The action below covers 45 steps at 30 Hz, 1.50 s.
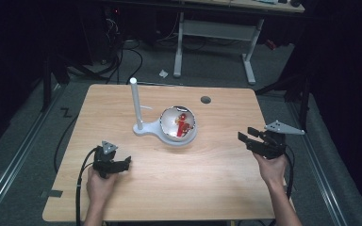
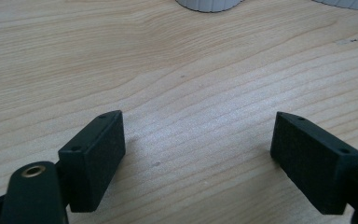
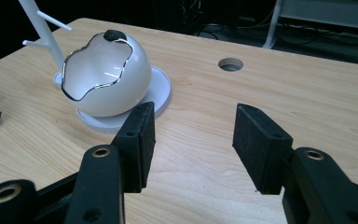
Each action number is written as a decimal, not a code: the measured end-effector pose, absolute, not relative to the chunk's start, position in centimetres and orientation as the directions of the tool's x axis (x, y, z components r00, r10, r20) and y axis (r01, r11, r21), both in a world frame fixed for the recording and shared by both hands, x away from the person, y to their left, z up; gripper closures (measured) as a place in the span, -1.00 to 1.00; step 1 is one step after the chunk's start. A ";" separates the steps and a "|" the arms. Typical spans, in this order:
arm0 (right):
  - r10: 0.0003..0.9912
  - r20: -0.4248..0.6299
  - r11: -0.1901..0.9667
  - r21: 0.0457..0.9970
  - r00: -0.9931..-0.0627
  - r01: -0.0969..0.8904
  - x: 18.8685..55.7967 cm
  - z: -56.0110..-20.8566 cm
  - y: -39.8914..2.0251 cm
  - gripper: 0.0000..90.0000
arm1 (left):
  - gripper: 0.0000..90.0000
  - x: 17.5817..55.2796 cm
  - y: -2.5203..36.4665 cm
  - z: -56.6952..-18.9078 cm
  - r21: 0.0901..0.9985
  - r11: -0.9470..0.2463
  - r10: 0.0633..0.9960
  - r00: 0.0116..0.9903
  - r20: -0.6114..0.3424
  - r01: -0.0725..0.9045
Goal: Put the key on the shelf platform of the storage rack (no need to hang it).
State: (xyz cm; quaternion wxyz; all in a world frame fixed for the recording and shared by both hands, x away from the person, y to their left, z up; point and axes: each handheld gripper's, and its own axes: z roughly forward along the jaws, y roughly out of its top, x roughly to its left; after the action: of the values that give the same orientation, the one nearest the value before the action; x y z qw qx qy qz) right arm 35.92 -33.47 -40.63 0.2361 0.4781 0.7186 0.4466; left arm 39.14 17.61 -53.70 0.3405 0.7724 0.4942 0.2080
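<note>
A white egg-shaped shell (image 1: 179, 123) with a jagged shiny rim stands on a round white base in the middle of the wooden table (image 1: 207, 179). A small red figure (image 1: 183, 123) sits inside it. A white pole (image 1: 135, 101) rises from the same base on its left. My left gripper (image 1: 127, 162) rests low at the front left, open, with bare wood between its fingers (image 2: 198, 119). My right gripper (image 1: 242, 136) is at the right, pointed toward the shell (image 3: 107, 79) and well short of it. Its jaws stand apart with nothing between them (image 3: 193, 112).
A round hole (image 1: 205, 100) is in the tabletop behind the shell and to its right. Beyond the table stand a white-legged desk (image 1: 217, 28) and cables on the dark floor. The pole (image 3: 39, 23) has short side pegs.
</note>
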 end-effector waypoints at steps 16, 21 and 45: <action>0.897 0.126 0.117 0.857 -0.424 0.502 35.3 -42.2 -33.8 0.09 | -0.60 39.1 17.6 -53.7 0.732 -0.280 0.905 0.425 -0.015 0.622; 0.896 0.130 0.119 0.851 -0.424 0.512 35.2 -42.8 -33.6 0.09 | -0.60 39.1 17.6 -53.7 0.732 -0.279 0.906 0.424 -0.015 0.622; 0.887 0.163 0.118 0.824 -0.432 0.553 34.9 -45.7 -32.8 0.09 | -0.60 39.1 17.6 -53.7 0.732 -0.279 0.906 0.424 -0.015 0.622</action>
State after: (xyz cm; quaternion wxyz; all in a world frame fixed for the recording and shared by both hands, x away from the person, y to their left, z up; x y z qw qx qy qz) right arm 34.88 -32.83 -45.75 0.1898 0.4980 0.7232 0.4394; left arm 39.13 17.60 -53.71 0.3407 0.7719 0.4947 0.2083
